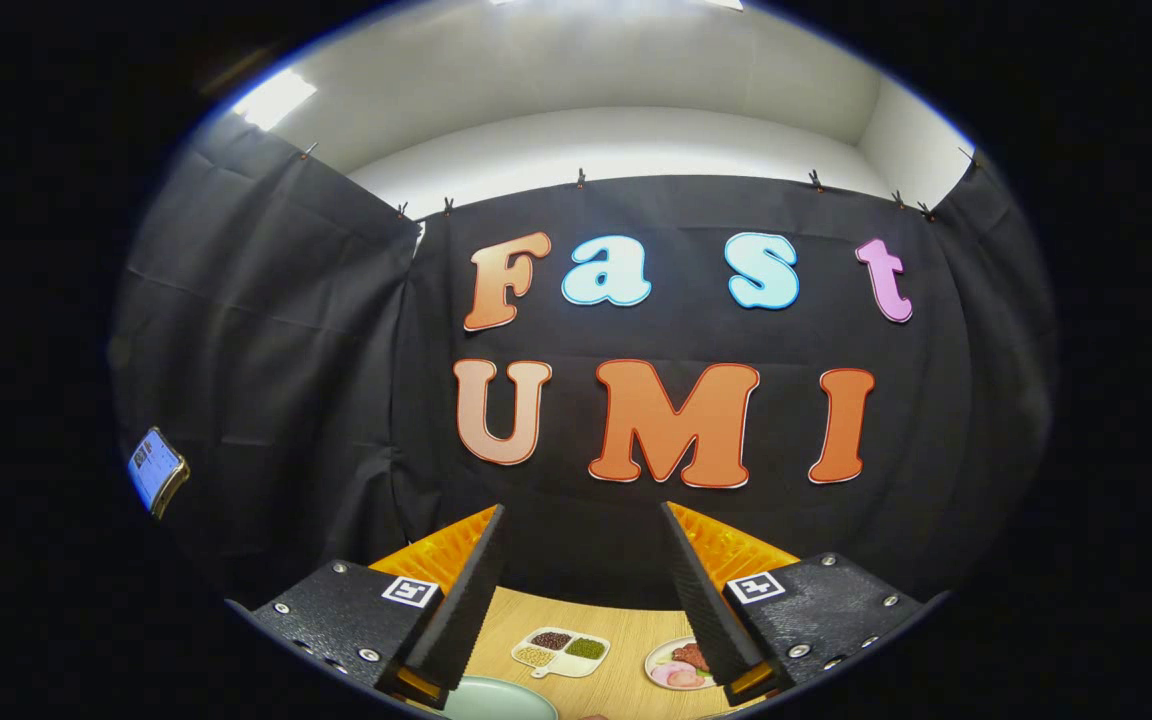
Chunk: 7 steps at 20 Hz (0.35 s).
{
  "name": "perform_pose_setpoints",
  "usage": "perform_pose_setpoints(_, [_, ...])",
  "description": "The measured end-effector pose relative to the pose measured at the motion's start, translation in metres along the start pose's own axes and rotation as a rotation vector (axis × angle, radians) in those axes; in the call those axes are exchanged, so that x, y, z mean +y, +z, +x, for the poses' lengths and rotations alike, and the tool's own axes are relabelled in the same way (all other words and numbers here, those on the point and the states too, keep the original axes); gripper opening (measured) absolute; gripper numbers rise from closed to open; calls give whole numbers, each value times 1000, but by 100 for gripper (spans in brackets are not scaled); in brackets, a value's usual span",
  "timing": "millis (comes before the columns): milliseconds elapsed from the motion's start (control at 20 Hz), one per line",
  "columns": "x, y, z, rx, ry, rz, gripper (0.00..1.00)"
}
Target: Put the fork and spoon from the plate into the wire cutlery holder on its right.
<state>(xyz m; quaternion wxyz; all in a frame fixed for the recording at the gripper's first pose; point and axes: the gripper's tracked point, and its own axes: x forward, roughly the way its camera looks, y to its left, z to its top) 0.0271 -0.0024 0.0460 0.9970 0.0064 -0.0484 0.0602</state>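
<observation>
Gripper view: tongs [584, 600] held high, fingers spread wide, nothing between them. Wooden worktop [626, 625] below. Pale green plate [496, 698] near the left finger's base, only its rim seen. Ahead, between the fingers: divided dish of beans [561, 650]; small plate of food [678, 665] against the right finger.

Gripper [584, 590] fingers spread apart — empty — above the wooden table [626, 625].

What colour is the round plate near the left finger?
Pale green plate, in the gripper view; the hand-held gripper is open above it.
</observation>
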Motion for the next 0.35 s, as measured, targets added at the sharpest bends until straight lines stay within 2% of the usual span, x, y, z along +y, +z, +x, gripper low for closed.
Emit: perform_pose_setpoints(350, [-2,-2,1,4,-3,-7,89])
